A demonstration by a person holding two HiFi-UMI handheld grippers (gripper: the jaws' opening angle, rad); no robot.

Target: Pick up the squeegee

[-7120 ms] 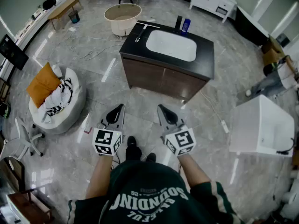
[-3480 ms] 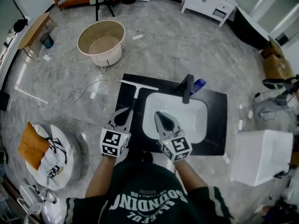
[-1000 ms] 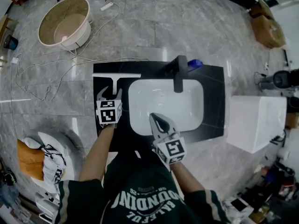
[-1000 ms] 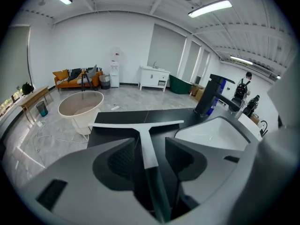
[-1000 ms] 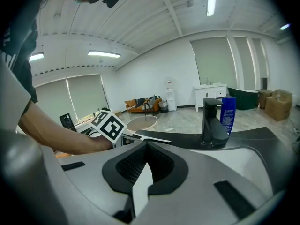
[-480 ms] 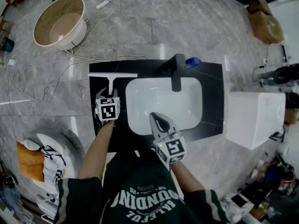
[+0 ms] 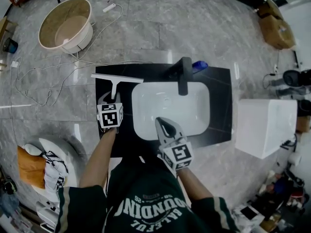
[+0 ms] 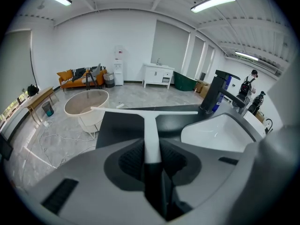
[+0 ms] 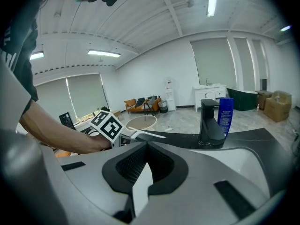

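A white squeegee [image 7: 115,80] lies on the left end of the black countertop [image 7: 221,106], its blade across the far edge and its handle pointing back at me. My left gripper [image 7: 109,100] is over the handle. In the left gripper view the squeegee handle [image 8: 151,130] runs between the left gripper's [image 8: 152,156] two pads; the jaws are closing and both pads touch it. My right gripper [image 7: 163,123] hovers over the near rim of the white sink [image 7: 170,111], jaws together and nothing in them. The right gripper [image 9: 143,172] looks toward the faucet.
A black faucet [image 7: 183,75] and a blue bottle [image 7: 199,65] stand behind the basin. On the floor beyond are a beige tub [image 7: 65,23] and loose cables [image 7: 39,76]. A white box [image 7: 265,125] stands right of the vanity, a cushioned seat [image 7: 39,164] at the left.
The left jaws have come in around the squeegee handle, and the blade now sits slightly askew. The right gripper has kept still.
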